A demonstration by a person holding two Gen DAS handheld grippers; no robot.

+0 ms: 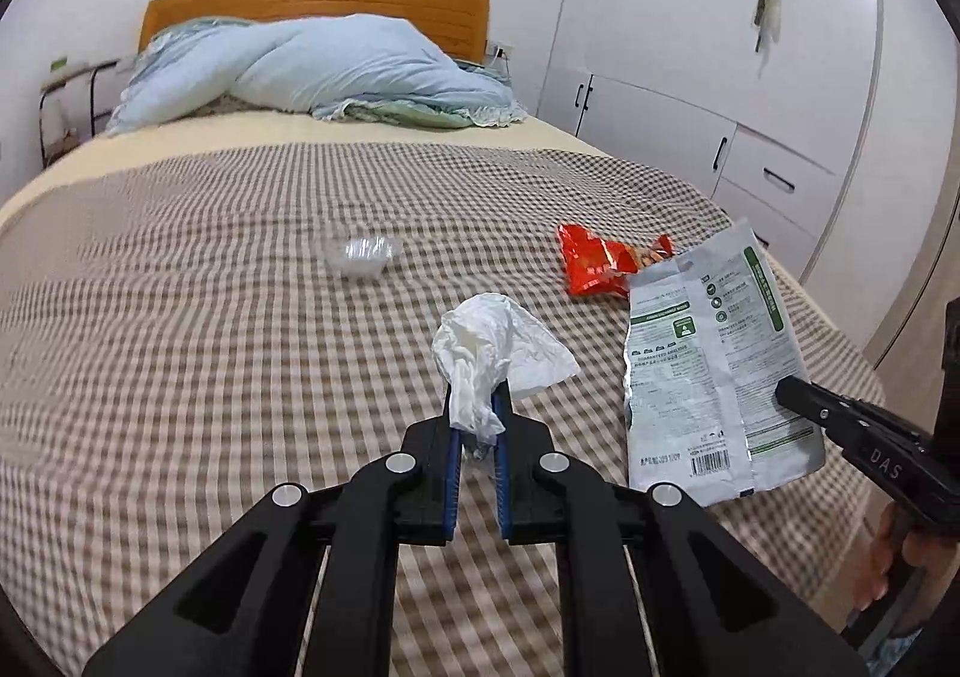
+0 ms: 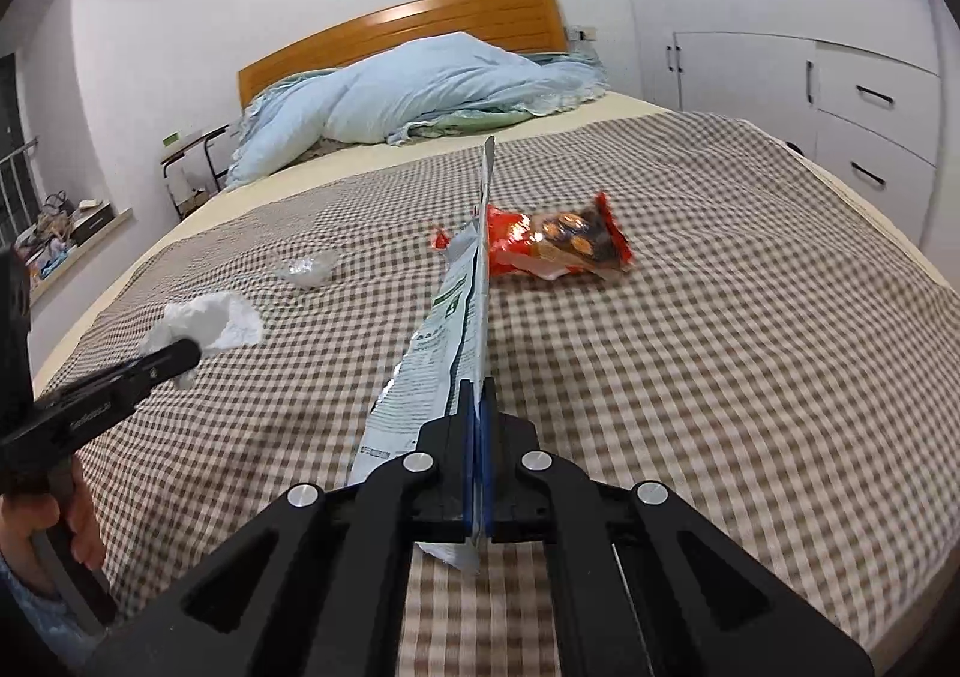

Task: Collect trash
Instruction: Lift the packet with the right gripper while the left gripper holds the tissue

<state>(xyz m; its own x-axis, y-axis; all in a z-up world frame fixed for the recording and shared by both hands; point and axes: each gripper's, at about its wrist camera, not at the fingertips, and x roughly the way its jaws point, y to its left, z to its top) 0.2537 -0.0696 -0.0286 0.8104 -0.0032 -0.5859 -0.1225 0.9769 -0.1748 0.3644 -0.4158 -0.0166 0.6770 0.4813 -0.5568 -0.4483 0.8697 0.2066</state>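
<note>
My left gripper (image 1: pixel 478 398) is shut on a crumpled white tissue (image 1: pixel 492 350), held above the checked bedspread (image 1: pixel 240 317). My right gripper (image 2: pixel 479 395) is shut on a flat silver and green foil bag (image 2: pixel 450 329), which stands on edge in its view. In the left wrist view the bag (image 1: pixel 708 371) shows flat, with the right gripper (image 1: pixel 792 392) clamped on its right edge. A red snack wrapper (image 1: pixel 600 263) lies on the bed beyond the bag; it also shows in the right wrist view (image 2: pixel 558 248). A clear plastic cup (image 1: pixel 360 254) lies to the left, seen too in the right wrist view (image 2: pixel 309 269). The tissue (image 2: pixel 207 323) and left gripper (image 2: pixel 180 356) show there at left.
A light blue duvet (image 1: pixel 312 71) is heaped at the wooden headboard (image 1: pixel 312 2). White wardrobes and drawers (image 1: pixel 720 77) line the right side of the bed. A small side table (image 2: pixel 192 161) stands at the left of the bed.
</note>
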